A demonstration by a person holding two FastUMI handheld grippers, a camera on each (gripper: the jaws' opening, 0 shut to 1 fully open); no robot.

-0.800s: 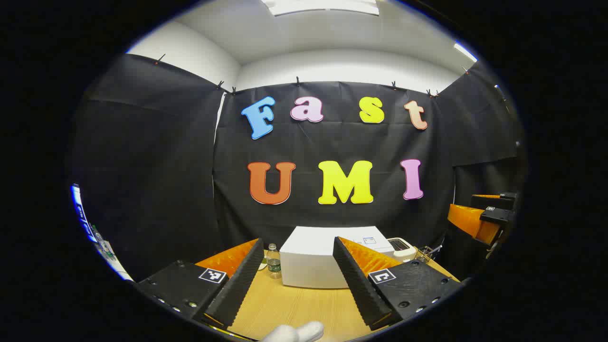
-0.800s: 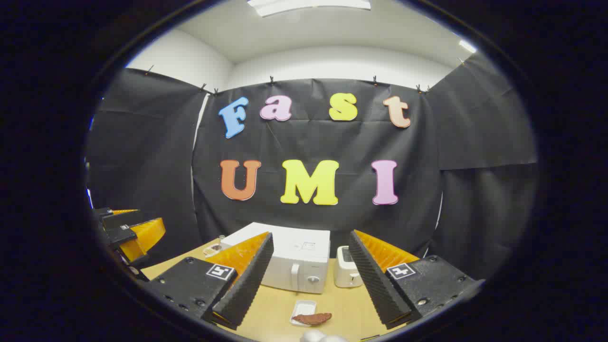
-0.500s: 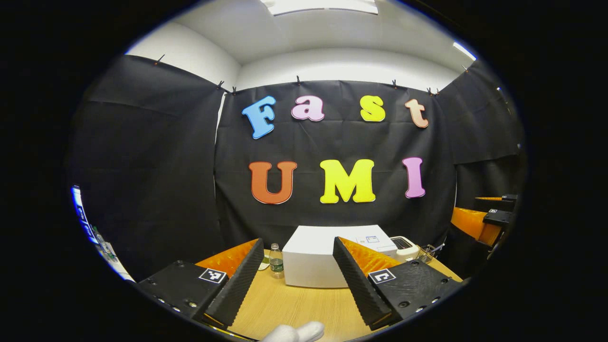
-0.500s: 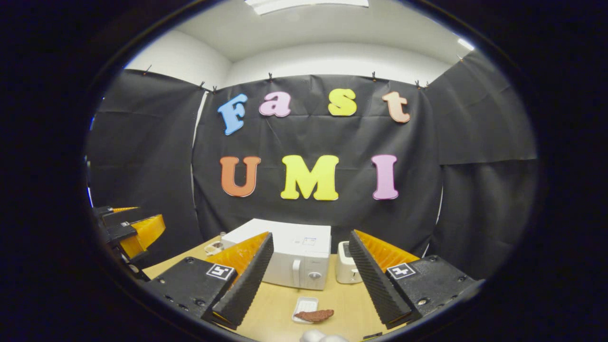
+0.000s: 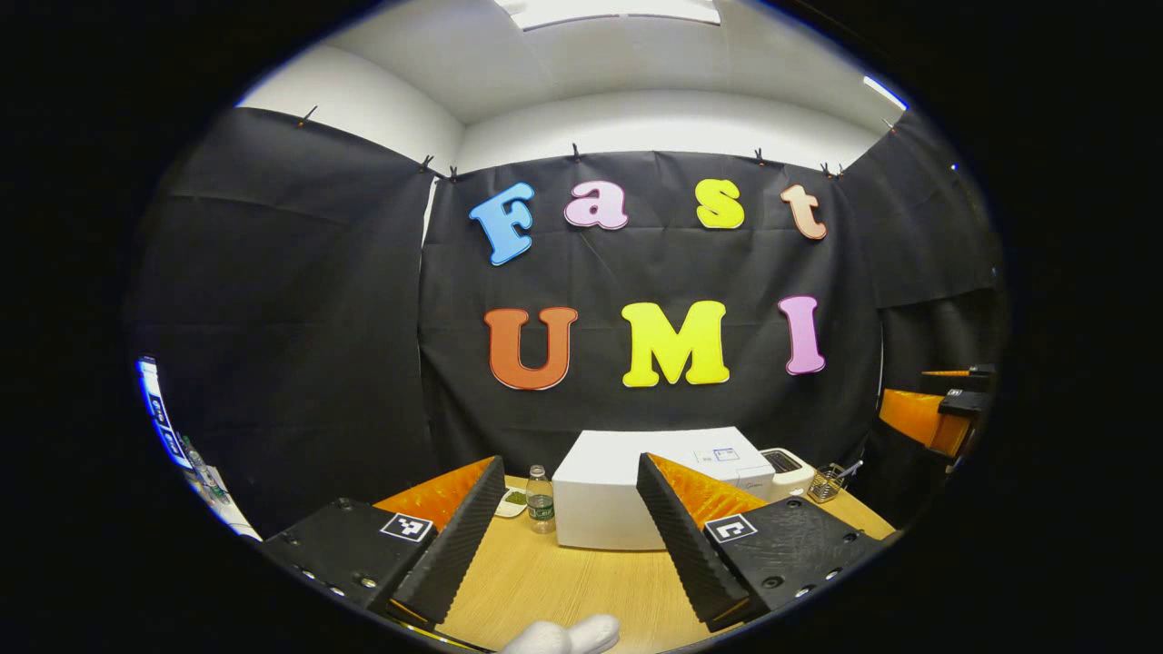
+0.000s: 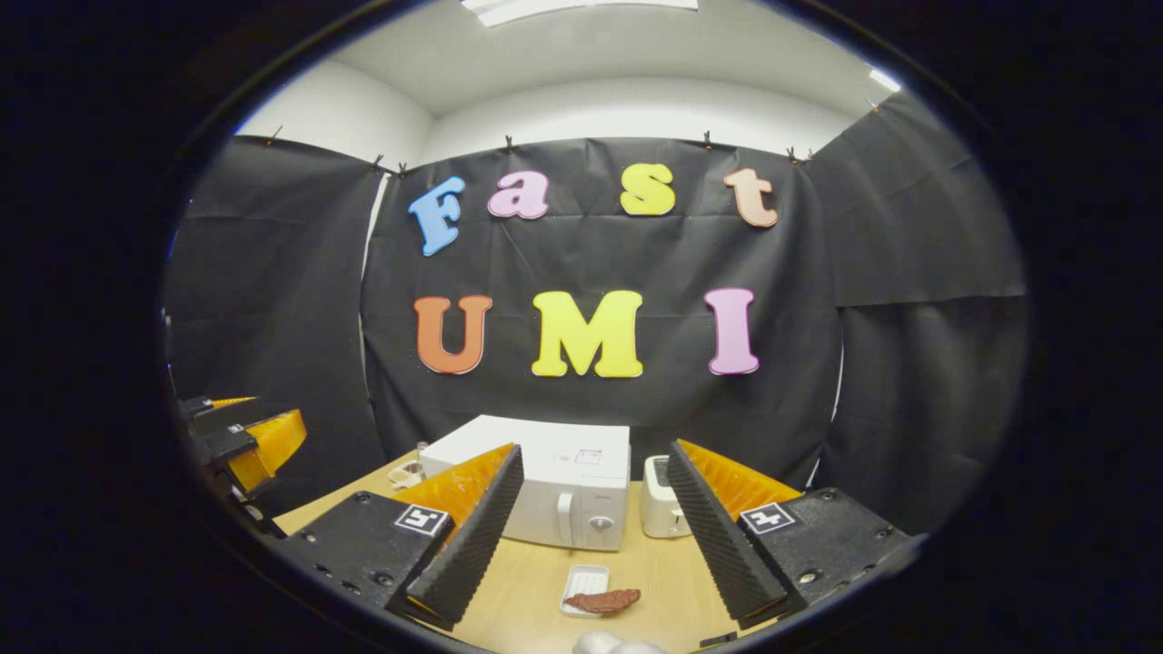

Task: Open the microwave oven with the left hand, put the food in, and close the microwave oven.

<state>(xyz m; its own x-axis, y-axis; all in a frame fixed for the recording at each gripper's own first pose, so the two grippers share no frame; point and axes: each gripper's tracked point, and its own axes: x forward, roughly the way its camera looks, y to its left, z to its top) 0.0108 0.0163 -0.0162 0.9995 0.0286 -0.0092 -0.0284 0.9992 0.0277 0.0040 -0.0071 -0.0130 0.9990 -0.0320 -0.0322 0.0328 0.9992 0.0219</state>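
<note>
A white microwave oven (image 6: pixel 554 495) stands shut at the back of the wooden table (image 6: pixel 536 581), its handle and knob on the right of its front. In the left gripper view I see the microwave (image 5: pixel 618 490) from its side. A small white tray (image 6: pixel 584 590) with a brown piece of food (image 6: pixel 602 600) lies in front of it. My right gripper (image 6: pixel 577 581) hangs open above the table, short of the tray. My left gripper (image 5: pixel 561 572) is open too, well short of the microwave, with nothing between its fingers.
A white toaster (image 6: pixel 661 509) stands right of the microwave. A small water bottle (image 5: pixel 541 500) and a small dish (image 5: pixel 511 500) sit at its left. A wire holder (image 5: pixel 827 483) stands at the far right. The other gripper (image 5: pixel 936 413) shows at the right edge.
Both views have tilted slightly downward and drifted, so the microwave and the tray sit a little higher. Both grippers stay open.
</note>
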